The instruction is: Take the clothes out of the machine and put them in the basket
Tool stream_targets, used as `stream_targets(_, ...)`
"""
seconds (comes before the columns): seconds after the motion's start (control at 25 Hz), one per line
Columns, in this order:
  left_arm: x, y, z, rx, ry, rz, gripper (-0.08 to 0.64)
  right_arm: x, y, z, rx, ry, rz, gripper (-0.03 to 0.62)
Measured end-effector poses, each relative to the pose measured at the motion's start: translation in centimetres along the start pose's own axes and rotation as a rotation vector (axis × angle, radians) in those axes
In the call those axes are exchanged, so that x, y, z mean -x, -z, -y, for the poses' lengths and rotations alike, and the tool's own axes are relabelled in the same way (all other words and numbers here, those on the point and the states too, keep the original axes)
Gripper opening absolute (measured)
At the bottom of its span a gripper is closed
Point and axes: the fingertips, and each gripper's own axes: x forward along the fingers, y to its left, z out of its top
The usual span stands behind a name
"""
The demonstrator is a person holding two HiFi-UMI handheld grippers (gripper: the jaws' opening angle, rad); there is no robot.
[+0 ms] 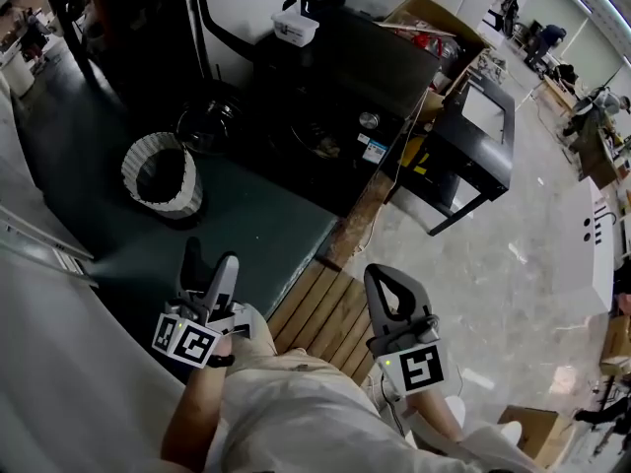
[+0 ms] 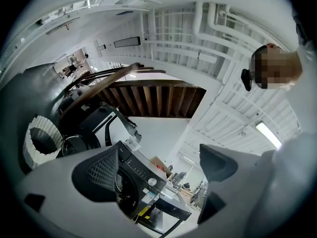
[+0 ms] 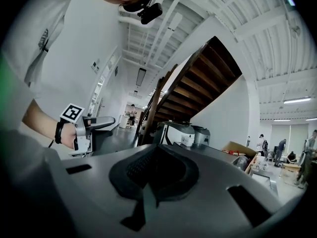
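Empty grippers well apart from the machine (image 1: 335,67)
The left gripper (image 1: 210,259) stood wide, the right gripper (image 1: 389,289) pressed shut; the white basket (image 1: 133,170) sat at the grey mat (image 1: 266,225)'s far edge, just beside the machine.

No words, brand names or numbers are legible anywhere. The black front-loading washing machine (image 1: 365,77) carries small coloured stickers (image 1: 373,151) just below its round control dial (image 1: 368,119), but their print is too small to read.
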Motion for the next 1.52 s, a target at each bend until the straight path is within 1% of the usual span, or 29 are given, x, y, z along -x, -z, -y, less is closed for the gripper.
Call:
stream_targets(0.16, -2.8, 0.9, -1.5, 0.007, -0.004, -0.022, 0.497, -2.2, 0.3, 1.2, -0.001, -0.002, 0.001, 0.014)
stream_targets(0.28, -5.5, 2.6, -3.5, 0.036, -0.003, -0.056, 0.497, -4.7, 1.5, 2.3, -0.013, 0.014, -0.023, 0.014)
stream_targets(0.4, -8.9, 3.8, -6.5, 0.064, 0.004, -0.105, 0.497, -8.9, 2.7, 3.6, -0.017, 0.030, -0.058, 0.014)
stream_targets(0.52, -13.9, 3.8, -11.0, 0.078, 0.014, -0.142, 0.497, -15.1, 3.5, 5.2, -0.023, 0.054, -0.087, 0.013)
stream_targets(0.64, -19.7, 2.9, -15.0, 0.059, 0.067, -0.194, 0.497, -22.3, 3.5, 6.1, -0.031, 0.081, -0.101, 0.014)
stream_targets(0.72, -23.4, 2.5, -17.9, 0.061, 0.105, -0.249, 0.497, -27.0, 3.8, 6.8, -0.042, 0.111, -0.136, 0.014)
stream_targets(0.88, -30.8, 2.6, -23.3, 0.124, 0.158, -0.353, 0.497, -35.4, 4.3, 8.9, -0.071, 0.192, -0.209, 0.013)
stream_targets(1.0, -35.4, 2.6, -25.1, 0.148, 0.221, -0.426, 0.497, -39.8, 3.3, 9.6, -0.088, 0.249, -0.242, 0.014)
stream_targets(1.12, -38.6, 2.8, -25.6, 0.167, 0.283, -0.483, 0.497, -41.9, 3.0, 9.8, -0.099, 0.299, -0.286, 0.014)
stream_targets(1.24, -40.3, 4.0, -25.6, 0.179, 0.325, -0.518, 0.497, -42.1, 4.0, 10.5, -0.108, 0.343, -0.321, 0.014)
stream_targets(1.32, -41.1, 5.7, -26.2, 0.191, 0.339, -0.535, 0.497, -42.1, 5.6, 11.2, -0.103, 0.368, -0.333, 0.014)
stream_targets(1.4, -41.6, 7.8, -26.9, 0.197, 0.348, -0.559, 0.497, -41.9, 7.5, 11.8, -0.131, 0.395, -0.341, 0.014)
stream_targets(1.48, -42.1, 9.7, -27.1, 0.183, 0.370, -0.576, 0.497, -41.7, 8.9, 12.7, -0.167, 0.417, -0.333, 0.014)
stream_targets(1.52, -42.4, 10.5, -27.1, 0.172, 0.383, -0.578, 0.497, -41.8, 9.4, 13.2, -0.166, 0.421, -0.321, 0.014)
